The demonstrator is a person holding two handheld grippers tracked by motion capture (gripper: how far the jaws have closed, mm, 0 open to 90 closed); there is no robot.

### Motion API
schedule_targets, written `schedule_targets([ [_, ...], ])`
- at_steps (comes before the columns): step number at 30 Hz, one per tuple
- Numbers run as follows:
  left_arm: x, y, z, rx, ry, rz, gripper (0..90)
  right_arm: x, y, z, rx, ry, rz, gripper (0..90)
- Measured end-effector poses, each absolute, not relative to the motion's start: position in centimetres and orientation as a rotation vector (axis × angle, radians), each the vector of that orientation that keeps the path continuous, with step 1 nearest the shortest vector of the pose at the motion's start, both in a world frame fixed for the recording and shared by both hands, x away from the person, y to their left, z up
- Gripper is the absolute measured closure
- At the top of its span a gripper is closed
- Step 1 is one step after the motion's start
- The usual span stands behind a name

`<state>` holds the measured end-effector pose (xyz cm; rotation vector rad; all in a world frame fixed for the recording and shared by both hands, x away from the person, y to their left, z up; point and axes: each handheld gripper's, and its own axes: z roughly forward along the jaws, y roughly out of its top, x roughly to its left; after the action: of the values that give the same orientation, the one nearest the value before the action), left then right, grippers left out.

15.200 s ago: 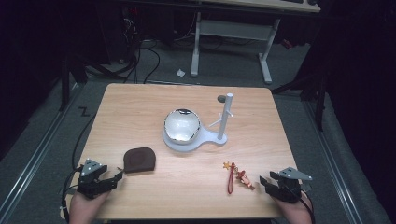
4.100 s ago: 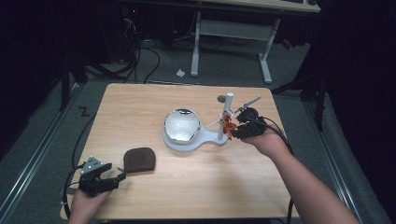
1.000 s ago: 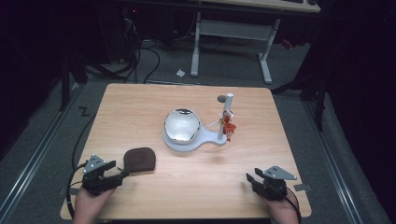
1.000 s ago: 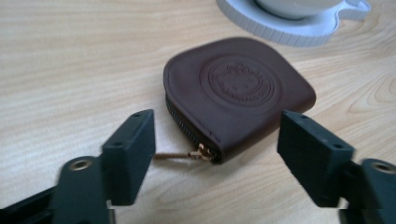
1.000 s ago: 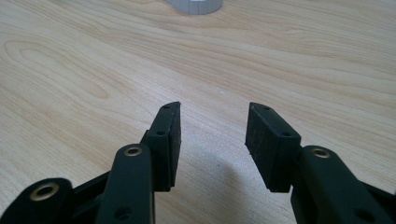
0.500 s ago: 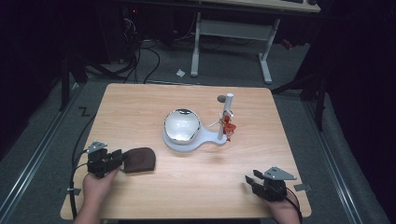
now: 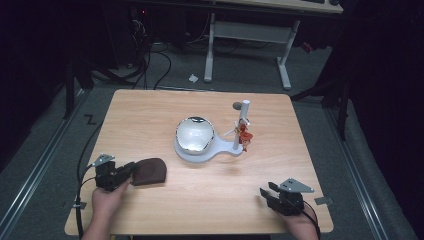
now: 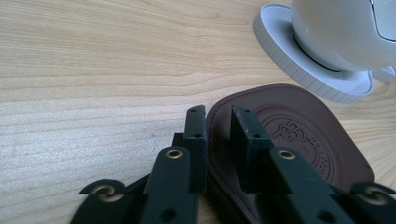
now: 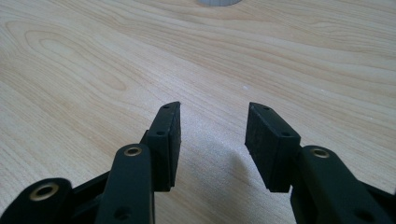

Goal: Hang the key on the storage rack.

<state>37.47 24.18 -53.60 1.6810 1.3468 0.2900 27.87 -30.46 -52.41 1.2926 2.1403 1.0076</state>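
A brown leather pouch (image 7: pixel 150 171) lies flat near the table's front left. My left gripper (image 7: pixel 130 171) reaches it from the left. In the left gripper view the jaws of my left gripper (image 8: pixel 217 126) stand narrowly apart, pinching the near edge of the pouch (image 8: pixel 299 140). My right gripper (image 7: pixel 266 192) rests at the front right, open over bare wood, and the right gripper view shows nothing between the fingers of my right gripper (image 9: pixel 212 126). A red keychain (image 7: pixel 245 137) hangs on the white stand's post (image 7: pixel 243 116).
The white stand (image 7: pixel 231 149) holds a shiny round dome (image 7: pixel 194 134) at the table's middle, and its base (image 8: pixel 299 70) lies just beyond the pouch. A small dark disc (image 7: pixel 236 105) sits behind the post. A desk frame and cables lie on the floor beyond the table.
My left gripper has moved forward and to the right onto the pouch and narrowed its jaws on the edge. The right gripper has hardly moved. The keychain still hangs on the stand.
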Motion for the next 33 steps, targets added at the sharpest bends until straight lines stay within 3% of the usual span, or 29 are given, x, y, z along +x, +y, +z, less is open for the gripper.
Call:
schedule_targets([
  [15,36.4,24.1,-53.3,1.684,1.297,0.358,86.8,28.1,-30.7,-52.5,1.308,2.130,1.017,56.0],
  [33,34.0,23.2,-49.7,1.618,1.141,0.452,87.4,27.6,-31.1,-52.0,1.286,2.092,1.029,56.1],
])
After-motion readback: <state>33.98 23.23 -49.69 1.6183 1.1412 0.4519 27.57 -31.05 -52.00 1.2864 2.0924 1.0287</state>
